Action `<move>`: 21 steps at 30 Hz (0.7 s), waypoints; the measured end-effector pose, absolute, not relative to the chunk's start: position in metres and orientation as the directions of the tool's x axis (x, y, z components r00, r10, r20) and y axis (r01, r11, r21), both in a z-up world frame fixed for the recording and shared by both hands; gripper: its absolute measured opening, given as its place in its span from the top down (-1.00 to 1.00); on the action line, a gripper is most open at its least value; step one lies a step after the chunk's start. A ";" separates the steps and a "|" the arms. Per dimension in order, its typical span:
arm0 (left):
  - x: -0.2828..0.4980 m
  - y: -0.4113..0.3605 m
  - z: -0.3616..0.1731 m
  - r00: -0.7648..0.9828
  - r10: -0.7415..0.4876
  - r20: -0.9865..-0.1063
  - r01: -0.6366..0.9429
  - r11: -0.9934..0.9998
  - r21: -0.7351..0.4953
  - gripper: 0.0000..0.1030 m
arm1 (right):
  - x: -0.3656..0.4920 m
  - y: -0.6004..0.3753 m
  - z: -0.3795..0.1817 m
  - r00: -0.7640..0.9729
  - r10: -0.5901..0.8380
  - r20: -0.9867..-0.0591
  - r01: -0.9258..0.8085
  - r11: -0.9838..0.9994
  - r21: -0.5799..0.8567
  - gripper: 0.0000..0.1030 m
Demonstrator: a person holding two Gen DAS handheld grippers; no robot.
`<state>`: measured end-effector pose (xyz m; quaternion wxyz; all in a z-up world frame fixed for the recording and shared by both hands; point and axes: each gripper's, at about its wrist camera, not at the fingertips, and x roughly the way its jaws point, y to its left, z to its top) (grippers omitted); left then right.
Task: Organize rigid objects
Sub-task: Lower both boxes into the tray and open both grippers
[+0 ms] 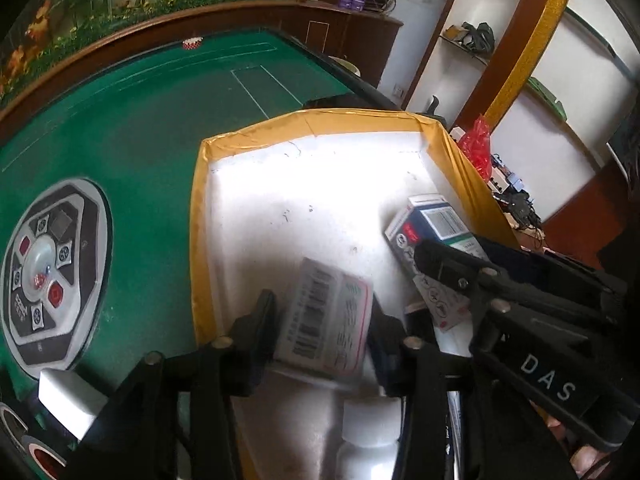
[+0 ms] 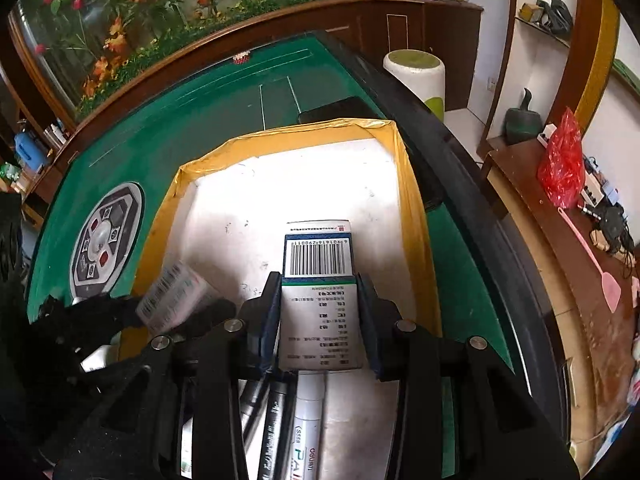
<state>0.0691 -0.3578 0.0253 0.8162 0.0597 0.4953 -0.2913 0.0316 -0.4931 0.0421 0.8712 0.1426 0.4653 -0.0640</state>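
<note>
A white tray with a yellow taped rim (image 1: 256, 134) (image 2: 280, 134) sits on the green table. My left gripper (image 1: 324, 320) is shut on a white and red medicine box (image 1: 326, 316) held over the tray's near part; that box shows at the left in the right wrist view (image 2: 174, 294). My right gripper (image 2: 320, 304) is shut on a blue and white barcoded box (image 2: 319, 292), also over the tray; it shows at the right in the left wrist view (image 1: 432, 224). A white bottle (image 1: 370, 432) and several marker pens (image 2: 308, 432) lie in the tray's near end.
The green felt table (image 1: 160, 128) has a round control panel (image 1: 48, 272) (image 2: 104, 240) set in it at the left. A white block (image 1: 70, 398) lies near the left. A side desk with a red bag (image 2: 562, 164) and a pink swatter (image 2: 592, 256) stands at the right.
</note>
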 end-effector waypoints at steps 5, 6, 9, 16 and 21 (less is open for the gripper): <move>0.060 -0.344 0.034 0.328 -0.462 -0.824 0.549 0.803 -0.232 -0.11 | 0.013 -0.489 0.055 0.616 0.008 -0.787 0.262 0.941 0.215 0.30; 0.059 -0.340 0.036 0.324 -0.468 -0.822 0.548 0.801 -0.240 -0.12 | 0.009 -0.488 0.057 0.626 0.005 -0.780 0.266 0.939 0.219 0.30; 0.046 -0.329 0.043 0.315 -0.514 -0.798 0.562 0.778 -0.280 -0.12 | -0.012 -0.478 0.064 0.675 0.031 -0.737 0.257 0.927 0.274 0.30; 0.015 -0.305 0.049 0.360 -0.542 -0.759 0.608 0.754 -0.249 -0.14 | -0.042 -0.438 0.069 0.756 0.083 -0.649 0.182 0.926 0.331 0.30; -0.002 -0.303 0.057 0.361 -0.566 -0.741 0.649 0.723 -0.237 -0.14 | -0.031 -0.451 0.057 0.725 0.041 -0.688 0.251 0.914 0.319 0.30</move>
